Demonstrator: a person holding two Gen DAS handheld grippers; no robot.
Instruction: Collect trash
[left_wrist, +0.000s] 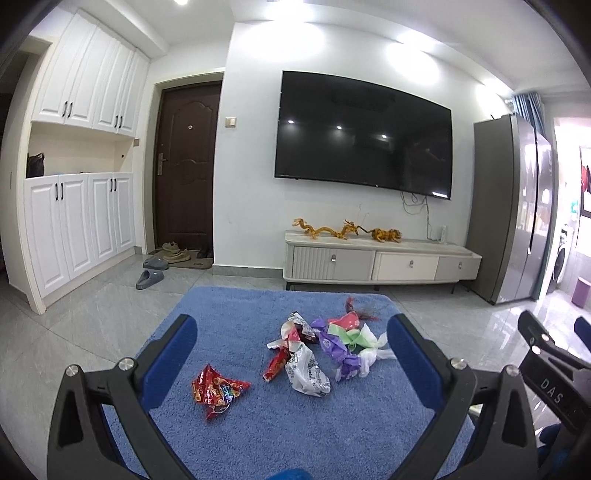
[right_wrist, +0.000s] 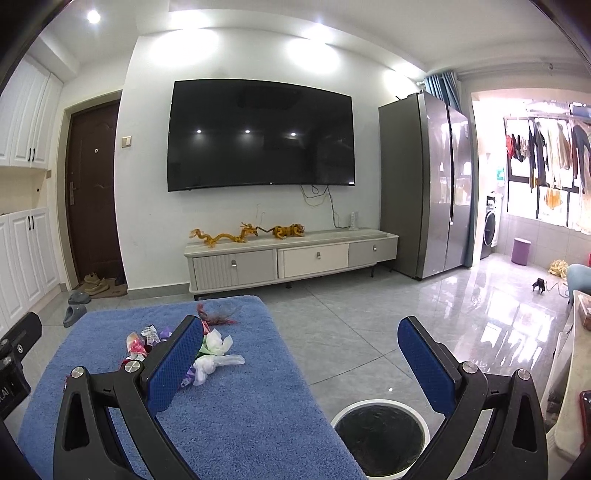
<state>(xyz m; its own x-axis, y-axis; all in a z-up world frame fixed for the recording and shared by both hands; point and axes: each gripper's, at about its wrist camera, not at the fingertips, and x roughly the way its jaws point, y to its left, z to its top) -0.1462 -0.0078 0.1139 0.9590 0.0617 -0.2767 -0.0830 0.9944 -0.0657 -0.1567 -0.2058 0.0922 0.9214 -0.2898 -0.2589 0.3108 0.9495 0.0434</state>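
Crumpled wrappers lie on a blue towel-covered table (left_wrist: 258, 424): a red snack bag (left_wrist: 216, 387) nearest me, a white printed wrapper (left_wrist: 308, 371), a purple one (left_wrist: 338, 349) and pink, green and white pieces (left_wrist: 354, 328) behind. My left gripper (left_wrist: 291, 354) hangs open above them, holding nothing. In the right wrist view the right gripper (right_wrist: 299, 350) is open too, over the table's right edge; its left finger hides part of the pile, with white pieces (right_wrist: 214, 356) showing. A round white bin with a black liner (right_wrist: 380, 435) stands on the floor below it.
The blue table (right_wrist: 236, 413) ends near mid-frame; grey tiled floor lies to its right. A TV cabinet (right_wrist: 291, 258) with golden figurines stands by the wall under a TV. A grey fridge (right_wrist: 424, 184) is at right; slippers (left_wrist: 149, 278) lie by the door.
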